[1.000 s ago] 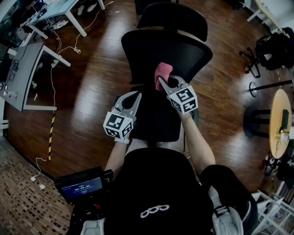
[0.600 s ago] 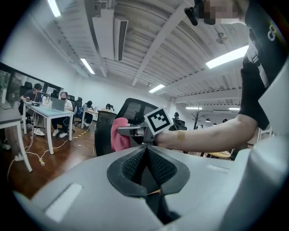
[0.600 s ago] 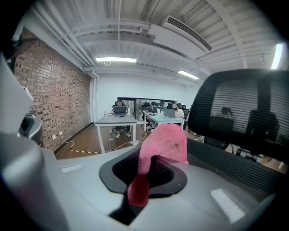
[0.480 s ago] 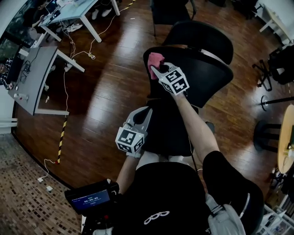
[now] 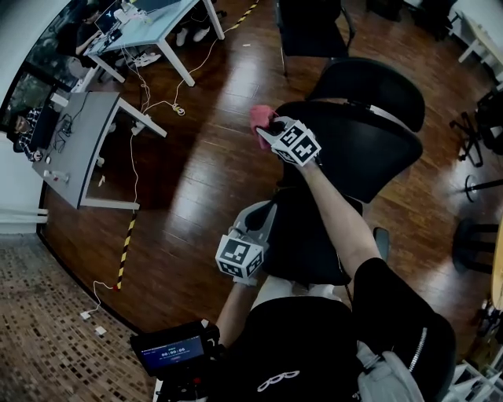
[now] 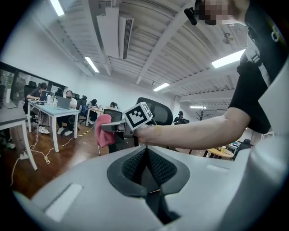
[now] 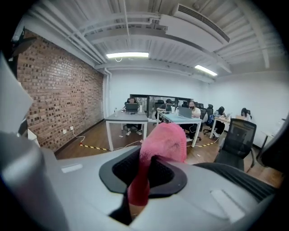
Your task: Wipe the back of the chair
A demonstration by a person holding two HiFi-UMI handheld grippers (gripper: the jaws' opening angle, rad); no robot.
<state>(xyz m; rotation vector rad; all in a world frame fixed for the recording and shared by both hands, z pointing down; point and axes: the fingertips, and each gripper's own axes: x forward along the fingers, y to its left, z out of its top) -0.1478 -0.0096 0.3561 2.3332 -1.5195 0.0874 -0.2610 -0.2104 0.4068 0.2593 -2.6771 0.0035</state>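
Note:
The black office chair's backrest (image 5: 357,149) stands in front of me, its headrest (image 5: 369,86) beyond and its seat (image 5: 306,235) below my arms. My right gripper (image 5: 269,129) is shut on a pink cloth (image 5: 260,118) at the backrest's upper left edge. In the right gripper view the pink cloth (image 7: 165,137) bulges out between the jaws, with the backrest's rim (image 7: 237,173) just to the right. My left gripper (image 5: 261,213) hangs low beside the seat, shut and holding nothing. The left gripper view shows the pink cloth (image 6: 104,131) ahead, held against the chair.
Two desks (image 5: 149,23) (image 5: 78,133) with loose cables (image 5: 137,90) stand at the upper left on the wooden floor. A second chair (image 5: 310,23) is behind the one I wipe. Yellow-black tape (image 5: 126,243) lies on the floor. People sit at desks (image 7: 180,113) farther off.
My right gripper has carried the pink cloth leftward along the top of the backrest to its left edge. The left gripper has sunk lower beside the seat.

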